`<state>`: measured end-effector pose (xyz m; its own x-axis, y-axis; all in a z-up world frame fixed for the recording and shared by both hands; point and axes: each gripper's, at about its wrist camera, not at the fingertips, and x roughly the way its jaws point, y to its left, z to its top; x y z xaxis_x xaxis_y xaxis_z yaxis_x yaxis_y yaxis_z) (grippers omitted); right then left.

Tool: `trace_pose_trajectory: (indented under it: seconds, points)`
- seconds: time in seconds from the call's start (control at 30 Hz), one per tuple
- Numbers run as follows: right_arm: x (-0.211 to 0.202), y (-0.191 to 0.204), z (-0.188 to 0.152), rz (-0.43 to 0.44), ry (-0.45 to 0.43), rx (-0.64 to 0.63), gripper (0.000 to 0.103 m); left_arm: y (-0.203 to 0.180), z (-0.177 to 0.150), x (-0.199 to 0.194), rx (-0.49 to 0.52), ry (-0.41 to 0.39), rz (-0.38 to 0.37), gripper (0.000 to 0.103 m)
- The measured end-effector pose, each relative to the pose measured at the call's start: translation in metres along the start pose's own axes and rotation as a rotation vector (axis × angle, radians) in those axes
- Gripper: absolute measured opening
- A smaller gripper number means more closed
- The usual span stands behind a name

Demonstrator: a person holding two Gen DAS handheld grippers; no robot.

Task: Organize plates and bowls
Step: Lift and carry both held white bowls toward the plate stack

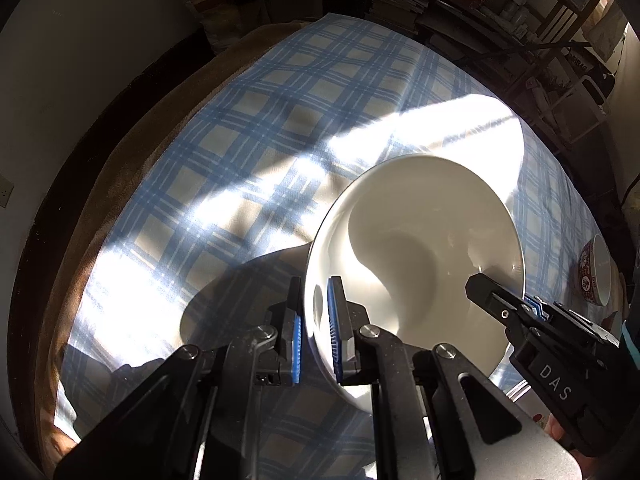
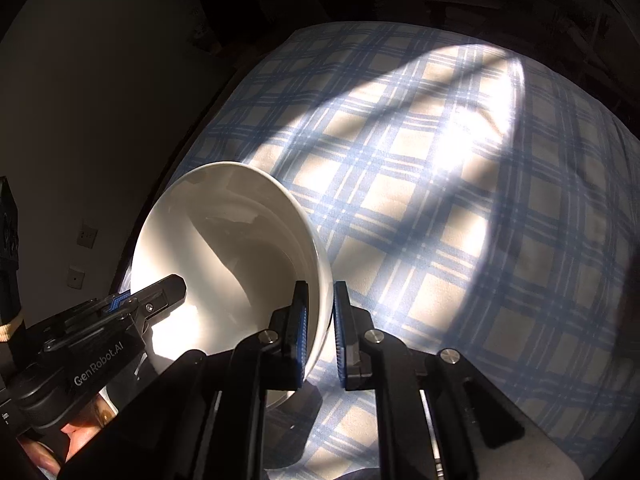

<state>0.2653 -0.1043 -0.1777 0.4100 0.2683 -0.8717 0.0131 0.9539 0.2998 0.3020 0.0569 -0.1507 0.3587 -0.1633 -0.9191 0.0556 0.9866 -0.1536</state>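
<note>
Left gripper (image 1: 316,332): nearest the left wrist camera, pointing steeply down; jaws narrow, 1 blue pad outside and 1 inside the near left rim of the white bowl, clamped on it.
Right gripper (image 2: 320,332): nearest the right wrist camera, also narrow, its 2 pads pinching the bowl's right wall, 1 finger inside, 1 outside.
White bowl (image 1: 416,248): held by both grippers at opposite sides of its rim, tilted, plain glossy inside, half in sun and half in shadow, above the cloth; its shadow lies on the cloth to the left in the left wrist view.
Hand (image 2: 72,440): partly seen under the left gripper's body.
Tablecloth (image 1: 248,128): blue and cream plaid, with bright sun patches.
Patterned bowl (image 1: 596,276): red and white, near the cloth's right edge, well apart from the white bowl.
Shelves (image 1: 520,24): dark and cluttered, beyond the table.
</note>
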Motion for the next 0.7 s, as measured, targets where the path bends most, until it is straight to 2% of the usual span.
trace_pose_trajectory:
  seconds: [0.53, 0.7]
  points:
    - [-0.075, -0.081, -0.038, -0.086, -0.097, 0.107, 0.013, -0.089, -0.029, -0.013, 0.151, -0.044, -0.138, 0.011]
    - [-0.076, -0.096, -0.045, -0.095, -0.116, 0.133, 0.013, -0.110, -0.039, -0.009, 0.191, -0.045, -0.133, 0.011]
